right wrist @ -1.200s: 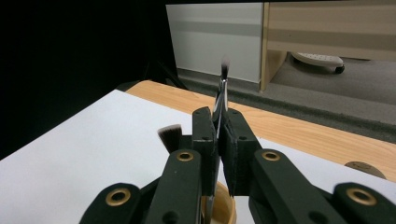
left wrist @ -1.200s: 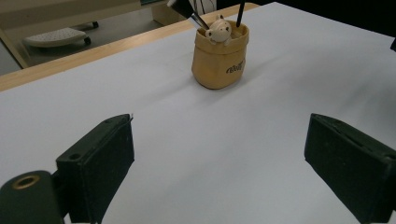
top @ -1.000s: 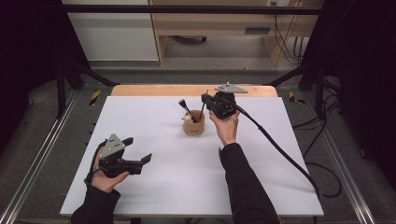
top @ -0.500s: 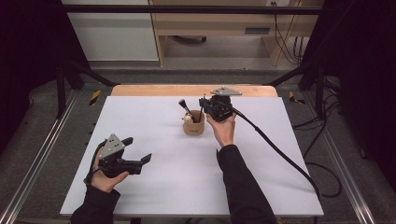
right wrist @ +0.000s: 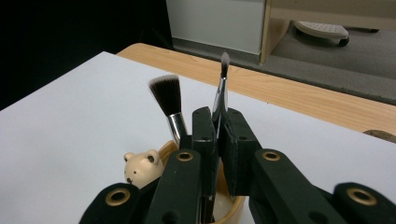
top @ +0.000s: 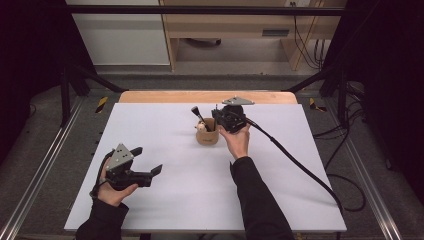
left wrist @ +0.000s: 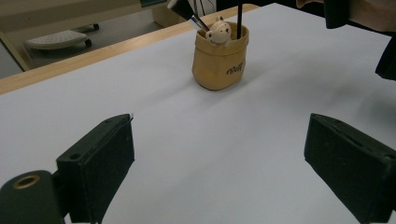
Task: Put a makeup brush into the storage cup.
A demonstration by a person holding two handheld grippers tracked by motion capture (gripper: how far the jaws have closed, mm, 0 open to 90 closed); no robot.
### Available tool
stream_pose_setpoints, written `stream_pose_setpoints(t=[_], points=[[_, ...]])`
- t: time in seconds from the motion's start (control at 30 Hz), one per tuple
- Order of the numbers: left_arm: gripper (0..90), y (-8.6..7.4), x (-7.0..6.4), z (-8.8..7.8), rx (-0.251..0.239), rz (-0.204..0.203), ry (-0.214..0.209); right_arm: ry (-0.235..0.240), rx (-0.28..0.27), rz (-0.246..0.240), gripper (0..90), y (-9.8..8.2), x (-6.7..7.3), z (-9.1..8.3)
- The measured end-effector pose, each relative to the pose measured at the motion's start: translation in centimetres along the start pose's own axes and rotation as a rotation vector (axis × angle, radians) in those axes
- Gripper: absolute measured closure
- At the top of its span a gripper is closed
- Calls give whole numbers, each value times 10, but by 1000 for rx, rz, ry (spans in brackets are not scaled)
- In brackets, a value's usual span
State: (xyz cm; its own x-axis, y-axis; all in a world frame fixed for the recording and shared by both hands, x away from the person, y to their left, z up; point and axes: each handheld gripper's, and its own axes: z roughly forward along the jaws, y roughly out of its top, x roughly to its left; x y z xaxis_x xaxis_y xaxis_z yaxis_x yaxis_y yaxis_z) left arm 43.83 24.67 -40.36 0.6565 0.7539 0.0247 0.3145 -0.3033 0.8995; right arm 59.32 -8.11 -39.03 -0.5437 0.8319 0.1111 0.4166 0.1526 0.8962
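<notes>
thin brush in right hand-held gripper

Hand-held gripper clamped on thin brush above bear-faced cup; flat-top brush beside.

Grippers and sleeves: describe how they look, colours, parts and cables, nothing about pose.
Both are black two-jaw tools. The left gripper carries a grey three-cornered plate on top, and its jaws end in broad, flat black pads. The right gripper bears the same grey plate, shows brass-coloured rivets along its jaw arms, and trails a thick black cable across the white table. The person wears dark long sleeves.
</notes>
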Motion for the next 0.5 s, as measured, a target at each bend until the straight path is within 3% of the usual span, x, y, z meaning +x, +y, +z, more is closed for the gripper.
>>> stream_pose_setpoints(t=[0.5], points=[[78, 0, 0, 0, 1, 3, 1, -11, 37, -5, 847, -7, 1, 8]])
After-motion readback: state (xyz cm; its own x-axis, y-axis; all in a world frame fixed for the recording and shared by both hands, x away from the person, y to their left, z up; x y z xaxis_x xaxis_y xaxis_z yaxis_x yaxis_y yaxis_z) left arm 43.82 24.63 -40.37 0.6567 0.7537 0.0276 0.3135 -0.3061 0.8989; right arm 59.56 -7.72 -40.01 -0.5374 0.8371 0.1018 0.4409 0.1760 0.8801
